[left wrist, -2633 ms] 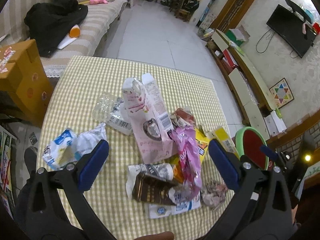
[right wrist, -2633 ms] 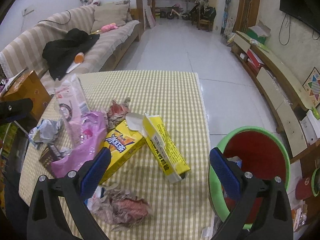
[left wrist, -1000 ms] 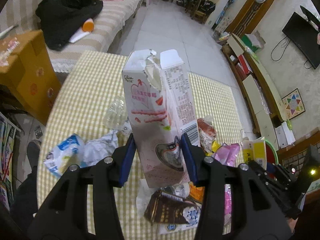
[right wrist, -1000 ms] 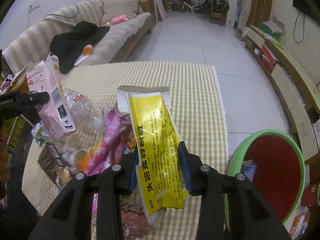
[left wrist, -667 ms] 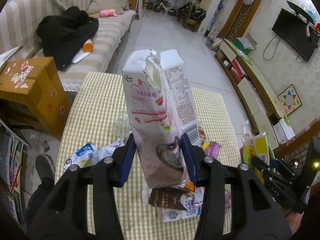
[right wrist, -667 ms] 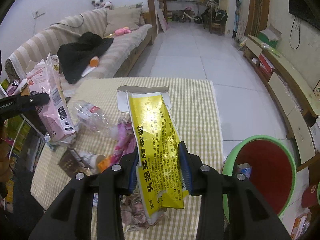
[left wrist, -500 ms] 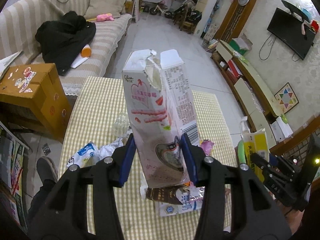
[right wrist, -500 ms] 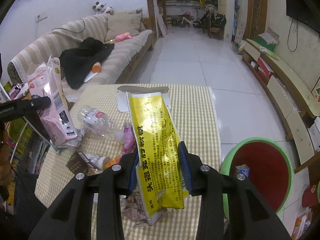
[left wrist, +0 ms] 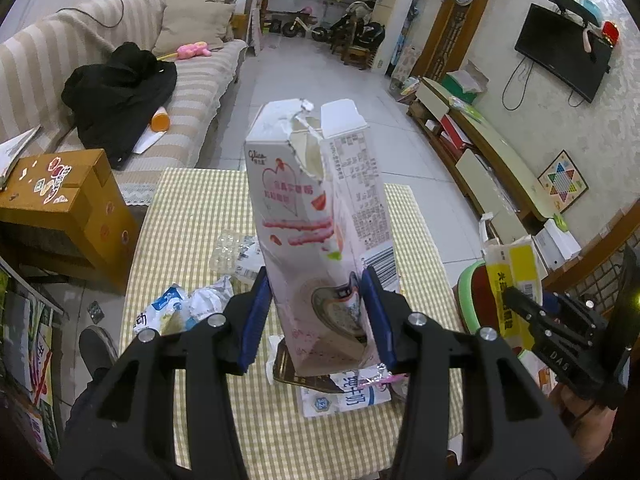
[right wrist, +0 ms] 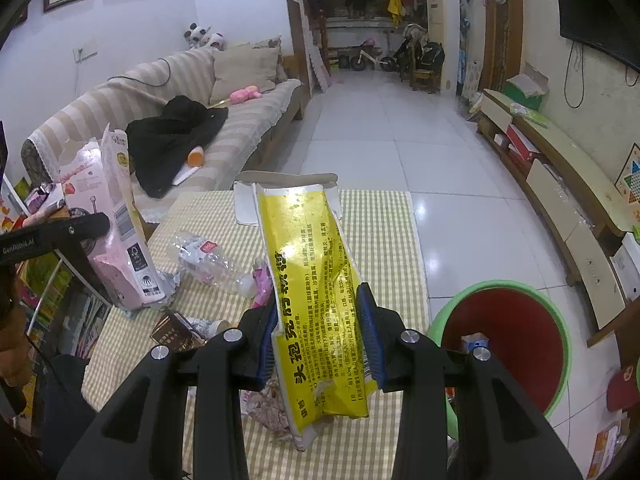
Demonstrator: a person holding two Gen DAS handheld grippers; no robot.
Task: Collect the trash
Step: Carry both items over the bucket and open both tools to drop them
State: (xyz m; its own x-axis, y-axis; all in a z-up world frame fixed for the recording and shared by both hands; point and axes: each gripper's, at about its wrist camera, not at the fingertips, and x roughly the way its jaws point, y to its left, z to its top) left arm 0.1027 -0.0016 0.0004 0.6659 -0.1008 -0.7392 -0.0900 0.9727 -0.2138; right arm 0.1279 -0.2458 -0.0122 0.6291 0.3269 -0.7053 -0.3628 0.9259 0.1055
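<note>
Two grips at once here! The left gripper [left wrist: 318, 320] pinches a torn pink carton [left wrist: 316, 216] near its base, blue pads [left wrist: 254, 320] pressed to both sides, carton upright and clear above the checked table [left wrist: 192, 216]. The right gripper [right wrist: 318, 334] clamps a crumpled yellow box [right wrist: 316, 276], also off the table. Below, a clear bottle [right wrist: 204, 262] and wrappers [left wrist: 184, 308] lie scattered. A green bin [right wrist: 508, 344] with a red inside stands beside the table's right edge.
</note>
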